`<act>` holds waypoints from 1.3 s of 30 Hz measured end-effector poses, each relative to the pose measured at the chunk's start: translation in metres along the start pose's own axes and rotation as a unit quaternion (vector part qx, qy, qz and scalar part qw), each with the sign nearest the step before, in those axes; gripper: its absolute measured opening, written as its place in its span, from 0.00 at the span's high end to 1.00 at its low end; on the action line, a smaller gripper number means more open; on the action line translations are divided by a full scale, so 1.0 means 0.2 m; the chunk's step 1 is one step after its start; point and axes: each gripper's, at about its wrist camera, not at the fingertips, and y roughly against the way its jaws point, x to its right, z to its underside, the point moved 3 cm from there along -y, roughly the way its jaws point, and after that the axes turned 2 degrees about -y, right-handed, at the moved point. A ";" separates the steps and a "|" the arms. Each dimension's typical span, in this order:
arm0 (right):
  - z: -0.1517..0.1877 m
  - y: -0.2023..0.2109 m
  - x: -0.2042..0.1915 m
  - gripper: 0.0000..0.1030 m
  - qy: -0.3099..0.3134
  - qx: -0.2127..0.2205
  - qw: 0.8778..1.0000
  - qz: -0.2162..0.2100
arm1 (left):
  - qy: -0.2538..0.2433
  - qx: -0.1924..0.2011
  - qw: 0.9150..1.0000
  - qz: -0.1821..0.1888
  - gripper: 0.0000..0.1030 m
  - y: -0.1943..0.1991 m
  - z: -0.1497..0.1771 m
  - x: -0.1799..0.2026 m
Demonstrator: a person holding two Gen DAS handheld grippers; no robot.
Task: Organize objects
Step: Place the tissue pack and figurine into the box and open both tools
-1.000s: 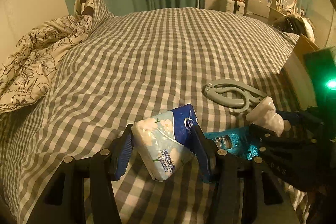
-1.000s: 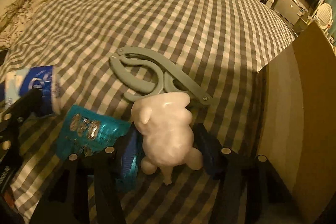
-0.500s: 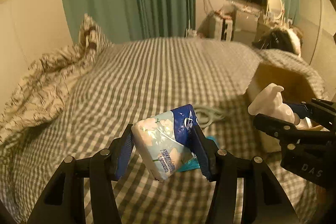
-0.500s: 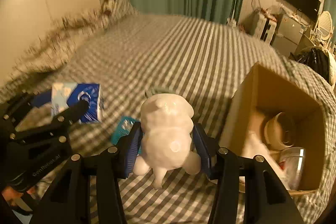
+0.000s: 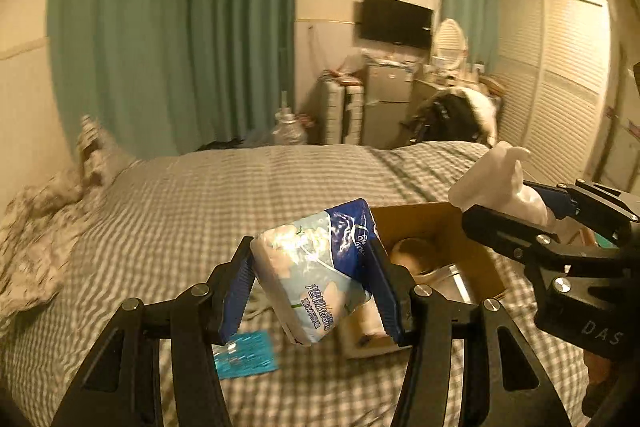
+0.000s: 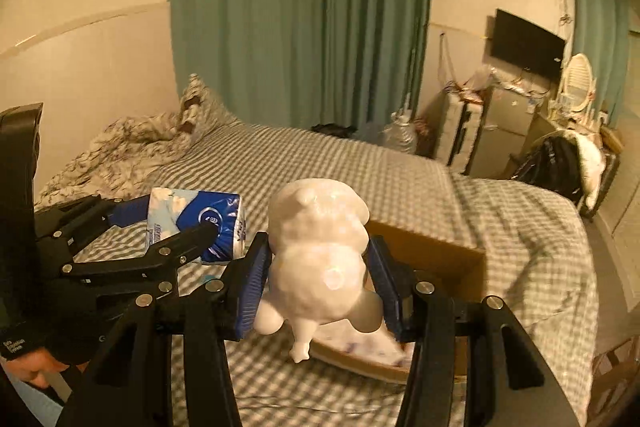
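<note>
My left gripper [image 5: 312, 287] is shut on a blue and white tissue pack [image 5: 316, 263] and holds it in the air above the checked bed, near the left side of an open cardboard box [image 5: 420, 219]. My right gripper [image 6: 320, 283] is shut on a white animal figurine [image 6: 320, 259] and holds it above the same box [image 6: 432, 251]. The tissue pack also shows in the right wrist view [image 6: 200, 223], left of the figurine. The figurine shows in the left wrist view [image 5: 500, 183] at the right.
A teal packet [image 5: 244, 351] lies on the checked bed cover [image 5: 200, 203] left of the box. The box holds a metal cup [image 5: 452, 279] and other items. A crumpled floral duvet [image 6: 124, 155] lies at the bed's far left. Furniture stands beyond the bed.
Both grippers have risen from the bed with their objects and moved right, over the cardboard box. The view has tilted up toward the room.
</note>
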 end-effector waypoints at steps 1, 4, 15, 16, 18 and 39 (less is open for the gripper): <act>0.01 0.02 0.05 0.52 -0.001 0.001 1.000 0.006 | -0.006 0.000 1.000 0.005 0.46 -0.03 -0.02 0.05; 0.03 0.03 0.19 0.52 -0.008 -0.003 1.000 0.020 | -0.018 -0.004 1.000 0.017 0.46 -0.13 -0.05 0.15; 0.24 -0.26 0.63 0.52 -0.077 -0.057 0.995 0.026 | -0.045 -0.059 0.997 0.010 0.46 -0.53 0.02 0.34; 0.25 -0.28 0.65 0.52 -0.081 -0.060 0.995 0.028 | -0.045 -0.062 0.997 0.009 0.46 -0.55 0.03 0.35; 0.27 -0.33 0.70 0.52 -0.091 -0.067 0.993 0.028 | -0.042 -0.072 0.996 0.011 0.46 -0.62 0.04 0.36; 0.23 -0.24 0.73 0.27 -0.101 -0.041 0.992 0.062 | -0.038 -0.043 0.998 0.000 0.02 -0.47 -0.04 0.29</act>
